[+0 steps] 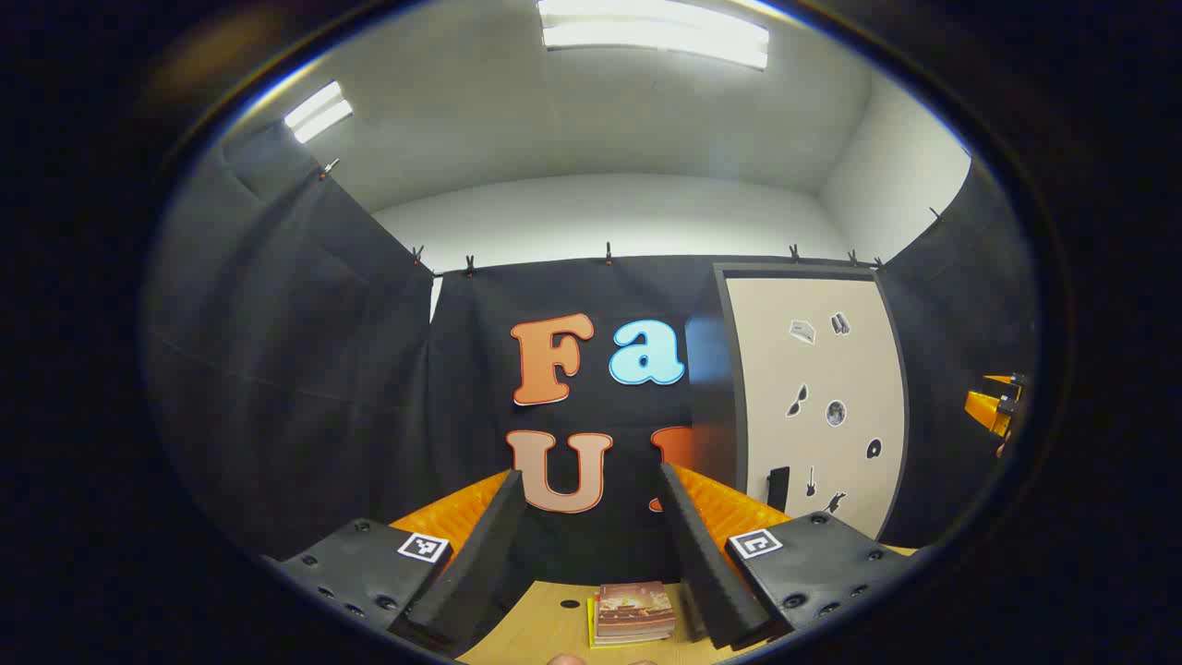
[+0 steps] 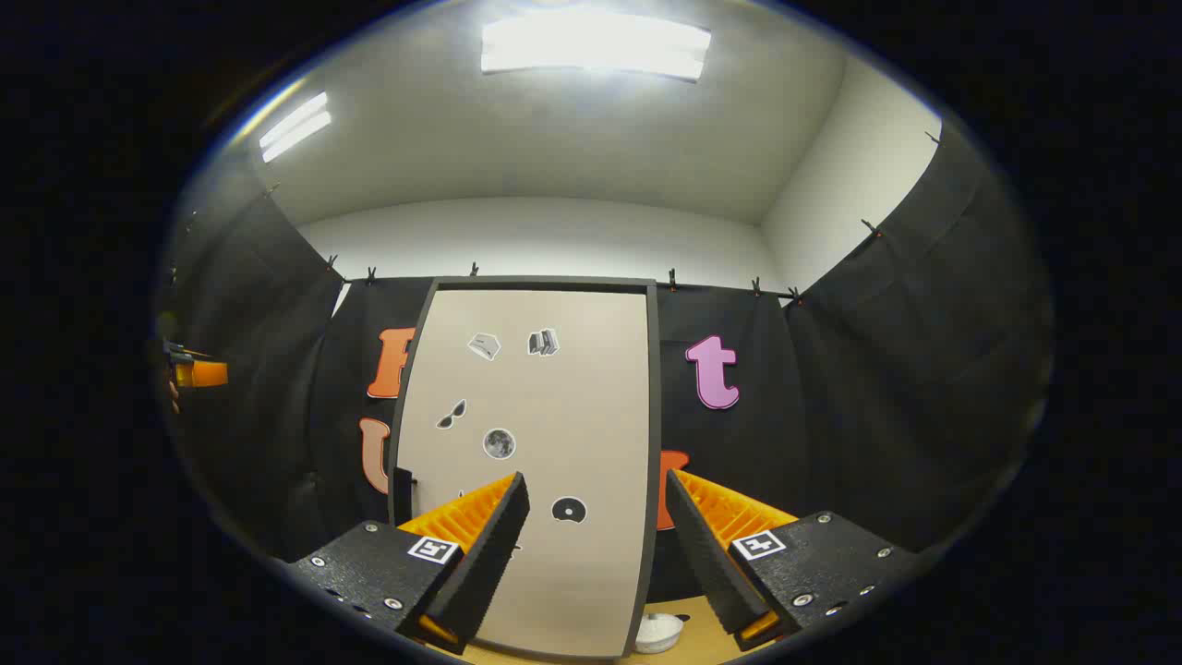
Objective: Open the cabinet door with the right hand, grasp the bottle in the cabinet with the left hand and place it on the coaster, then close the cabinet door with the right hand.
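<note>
- Right tool [image 2: 596,545] is sitting wide open with nothing between its fingers, pointed pretty much straight at the tall beige cabinet door with the dark frame and little stickers [image 2: 536,434].
- The door looks shut to me, so I'd say we're at step one: get it open.
- The bit that matters: the small dark handle [image 2: 403,484] is low on the door's left edge, so in the right gripper view it's off to the left of my tool, just above the left finger. The handle's long axis runs up and down, so I figure I slide left and come at it with the fingers either side.
- Left tool [image 1: 591,545] is also spread wide and empty, aimed at the black cloth wall; the same door sits in the right half of its view, handle [image 1: 778,488] lower left of the panel.
- Bottle: can't see it, presumably behind the door.
- Low centre in the left gripper view, on the light wooden tabletop [image 1: 554,628], there's a small brownish square stack on a yellow base [image 1: 633,611]. Might be the coaster, can't swear to it.
- A small white bowl-ish thing [image 2: 659,632] sits at the bottom of the right gripper view, by the door's foot.
- Room: white ceiling, strip lights, black cloth all round.
</note>
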A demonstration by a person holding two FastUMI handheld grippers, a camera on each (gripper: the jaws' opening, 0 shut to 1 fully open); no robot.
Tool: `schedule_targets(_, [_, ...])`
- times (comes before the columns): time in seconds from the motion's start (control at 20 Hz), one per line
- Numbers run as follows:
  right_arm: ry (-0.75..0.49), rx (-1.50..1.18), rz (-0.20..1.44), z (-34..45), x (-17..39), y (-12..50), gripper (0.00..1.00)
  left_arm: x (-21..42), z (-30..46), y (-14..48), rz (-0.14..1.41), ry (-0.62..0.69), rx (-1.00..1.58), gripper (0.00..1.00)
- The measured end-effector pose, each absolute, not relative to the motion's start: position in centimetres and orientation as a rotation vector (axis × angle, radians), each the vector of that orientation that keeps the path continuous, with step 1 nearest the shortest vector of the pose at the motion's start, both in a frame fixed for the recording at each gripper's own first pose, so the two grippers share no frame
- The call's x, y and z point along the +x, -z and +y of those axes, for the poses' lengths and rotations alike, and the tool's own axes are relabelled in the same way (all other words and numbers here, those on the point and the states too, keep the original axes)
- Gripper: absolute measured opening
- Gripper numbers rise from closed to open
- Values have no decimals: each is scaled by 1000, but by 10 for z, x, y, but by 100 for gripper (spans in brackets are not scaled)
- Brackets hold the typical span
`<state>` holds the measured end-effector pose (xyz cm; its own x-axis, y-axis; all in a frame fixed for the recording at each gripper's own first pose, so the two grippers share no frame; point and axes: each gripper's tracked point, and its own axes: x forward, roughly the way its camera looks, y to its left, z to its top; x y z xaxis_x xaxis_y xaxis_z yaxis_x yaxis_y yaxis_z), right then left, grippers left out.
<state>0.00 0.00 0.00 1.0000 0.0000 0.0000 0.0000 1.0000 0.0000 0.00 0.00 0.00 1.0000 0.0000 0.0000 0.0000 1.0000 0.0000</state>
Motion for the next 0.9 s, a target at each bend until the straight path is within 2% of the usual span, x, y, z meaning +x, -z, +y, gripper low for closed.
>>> schedule_targets(0.05, [-8, 1, 25, 2, 1, 9, 92, 0, 0, -3, -16, 1, -10, 95])
schedule_targets(0.2, [-53, 18, 104, 15, 4, 30, 92, 3, -4, -8, -38, 5, -23, 95])
schedule_targets(0.55, [-43, -24, 23, 25, 7, 9, 92, 10, -7, -3, -39, -2, -54, 94])
schedule_targets(0.9, [-75, 13, 25, 44, 9, 8, 92, 11, 3, 2, -40, -13, -36, 93])
